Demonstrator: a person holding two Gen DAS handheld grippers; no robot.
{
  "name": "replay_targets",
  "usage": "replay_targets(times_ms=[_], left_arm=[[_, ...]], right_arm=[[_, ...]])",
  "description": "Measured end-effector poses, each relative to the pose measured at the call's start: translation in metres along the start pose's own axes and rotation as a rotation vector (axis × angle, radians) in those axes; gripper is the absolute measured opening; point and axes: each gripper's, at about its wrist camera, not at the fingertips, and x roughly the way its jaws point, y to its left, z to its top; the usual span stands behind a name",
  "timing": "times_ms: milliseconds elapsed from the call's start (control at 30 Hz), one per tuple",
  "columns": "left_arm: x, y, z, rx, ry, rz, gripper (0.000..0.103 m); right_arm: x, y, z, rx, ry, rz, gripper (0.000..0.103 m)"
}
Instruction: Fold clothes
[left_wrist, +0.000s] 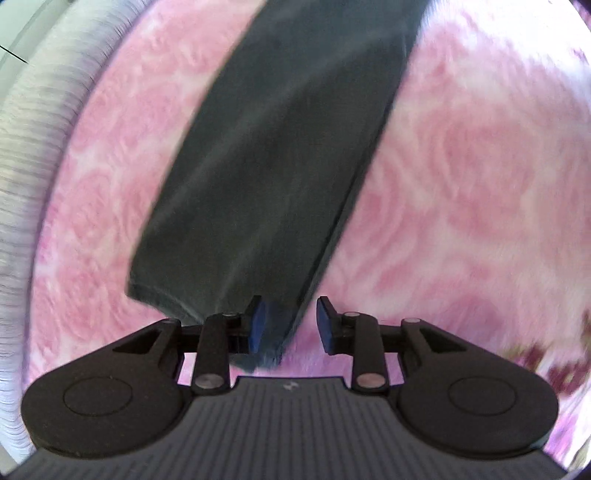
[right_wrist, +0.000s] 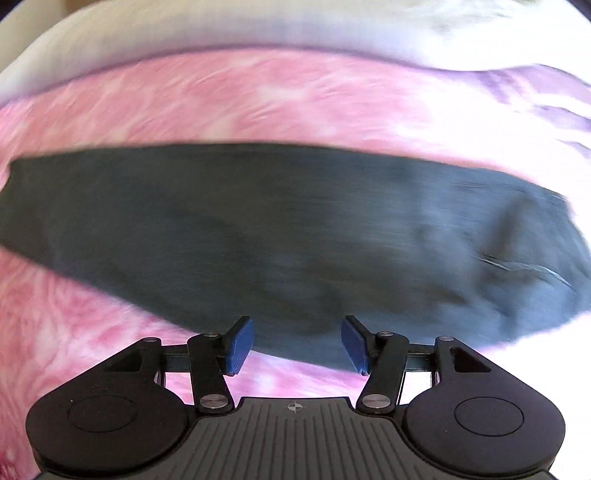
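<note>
Spread blue fingers over dark grey garment, folded long and narrow on pink blanket.

I find no word, number or brand I can read in either wrist view. The only signs are two small pale marks moulded into the ribbed grey housings at the bottom centre of each frame: a blurred double-arrow shape on the left gripper's housing and a crosshair circle on the right gripper's housing.

Matt dark cloth garment on fuzzy pink blanket.
</note>
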Motion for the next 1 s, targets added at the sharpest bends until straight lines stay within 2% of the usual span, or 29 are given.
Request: replay_targets(times_ms=[100,200,267,433,533,600,633,667,733,800,833,900,1000], left_arm=[[-0.018,-0.026,0.041,0.048,-0.110,0.032,0.029],[-0.024,-0.067,0.099,0.150,-0.248,0.036,0.043],[-0.023,-0.101,0.143,0.234,-0.329,0.019,0.044],[0.000,-0.185,0.232,0.483,-0.426,0.034,0.044],[0.029,-0.220,0.264,0.642,-0.427,0.105,0.045],[0.045,-0.225,0.274,0.713,-0.427,0.138,0.044],[0.047,-0.218,0.280,0.706,-0.424,0.119,0.022],[0.045,-0.206,0.289,0.640,-0.410,0.077,0.009],[0.034,-0.173,0.306,0.430,-0.383,-0.048,0.004],[0.026,-0.136,0.318,0.235,-0.364,-0.151,0.004],[0.025,-0.119,0.322,0.157,-0.356,-0.199,0.003],[0.029,-0.086,0.330,-0.005,-0.323,-0.343,0.003],[0.041,-0.051,0.342,-0.157,-0.275,-0.483,0.003]], right_arm=[[-0.018,-0.030,-0.021,0.149,0.007,-0.075,0.057],[-0.030,-0.054,-0.050,0.290,0.023,-0.131,0.058],[-0.037,-0.064,-0.062,0.345,0.026,-0.154,0.060],[-0.047,-0.076,-0.088,0.416,-0.005,-0.130,0.074],[-0.044,-0.085,-0.097,0.449,-0.018,-0.104,0.075],[-0.041,-0.092,-0.102,0.504,-0.025,-0.080,0.076],[-0.041,-0.095,-0.104,0.528,-0.031,-0.066,0.076],[-0.040,-0.095,-0.106,0.543,-0.038,-0.049,0.076],[-0.038,-0.092,-0.109,0.563,-0.057,-0.012,0.076],[-0.034,-0.087,-0.108,0.582,-0.082,0.027,0.076],[-0.031,-0.083,-0.107,0.597,-0.097,0.049,0.077],[-0.022,-0.076,-0.103,0.640,-0.126,0.088,0.077],[-0.011,-0.068,-0.091,0.717,-0.190,0.136,0.078]])
